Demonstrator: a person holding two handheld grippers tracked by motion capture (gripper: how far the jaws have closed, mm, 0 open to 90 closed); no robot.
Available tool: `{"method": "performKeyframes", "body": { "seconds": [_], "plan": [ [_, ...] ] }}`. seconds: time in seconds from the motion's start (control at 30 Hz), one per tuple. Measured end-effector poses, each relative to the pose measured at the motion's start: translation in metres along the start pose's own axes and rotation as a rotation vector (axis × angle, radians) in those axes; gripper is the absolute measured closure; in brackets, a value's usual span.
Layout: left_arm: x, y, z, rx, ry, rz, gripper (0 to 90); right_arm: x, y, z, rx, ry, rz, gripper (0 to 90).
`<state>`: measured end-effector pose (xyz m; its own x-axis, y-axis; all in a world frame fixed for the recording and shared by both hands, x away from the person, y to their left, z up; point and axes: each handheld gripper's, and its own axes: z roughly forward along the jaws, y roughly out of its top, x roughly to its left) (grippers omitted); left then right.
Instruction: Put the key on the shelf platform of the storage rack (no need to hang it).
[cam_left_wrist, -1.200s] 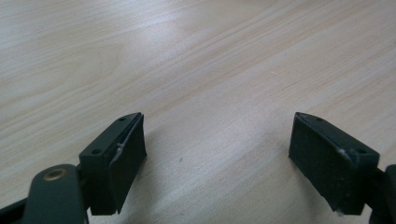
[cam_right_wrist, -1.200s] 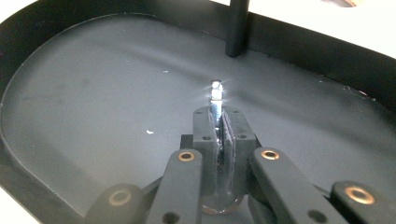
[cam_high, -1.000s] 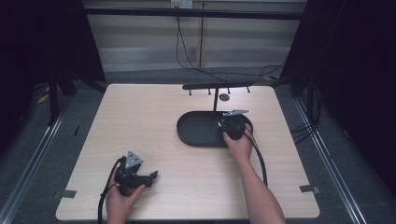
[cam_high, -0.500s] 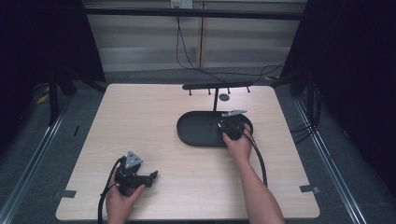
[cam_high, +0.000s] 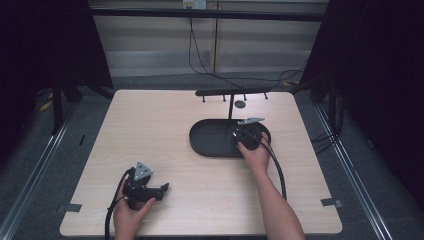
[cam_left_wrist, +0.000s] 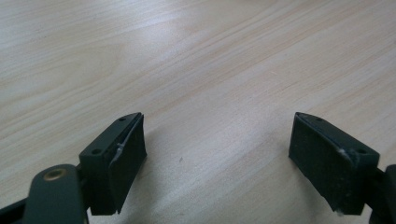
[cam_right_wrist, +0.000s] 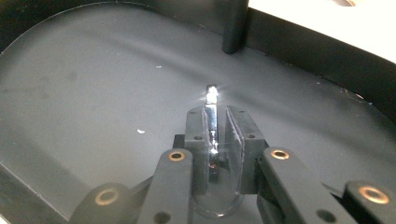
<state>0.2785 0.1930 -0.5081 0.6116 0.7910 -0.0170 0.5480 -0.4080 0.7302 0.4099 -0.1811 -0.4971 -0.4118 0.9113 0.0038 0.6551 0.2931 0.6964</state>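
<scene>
Black oval tray (cam_high: 210, 142) on the worktop (cam_high: 150, 130) frames the right hand-held gripper (cam_right_wrist: 217, 123) clamping a shiny metal piece (cam_right_wrist: 211, 116), seemingly mid-task, while the left hand-held gripper (cam_left_wrist: 217, 140) rests spread, idle.

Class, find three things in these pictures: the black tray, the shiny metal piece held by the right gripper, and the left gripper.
black tray (cam_high: 210, 137): high view, bare floor.
shiny metal piece (cam_right_wrist: 211, 122): right gripper view, upper strip between the jaws.
left gripper (cam_left_wrist: 217, 158): left gripper view, midway between fingertips.
</scene>
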Motion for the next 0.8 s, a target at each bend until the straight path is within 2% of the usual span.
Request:
{"method": "performKeyframes", "body": {
  "seconds": [0.33,0.8],
  "plan": [
    [0.0,0.0,0.0,0.0,0.0,0.0,18.4,-0.0005,0.0004,-0.0022,-0.003,-0.005,0.008,73.2],
    [0.0,0.0,0.0,0.0,0.0,0.0,18.5,-0.0008,0.0008,-0.0052,-0.004,-0.003,0.006,56.4]
  ]
}}
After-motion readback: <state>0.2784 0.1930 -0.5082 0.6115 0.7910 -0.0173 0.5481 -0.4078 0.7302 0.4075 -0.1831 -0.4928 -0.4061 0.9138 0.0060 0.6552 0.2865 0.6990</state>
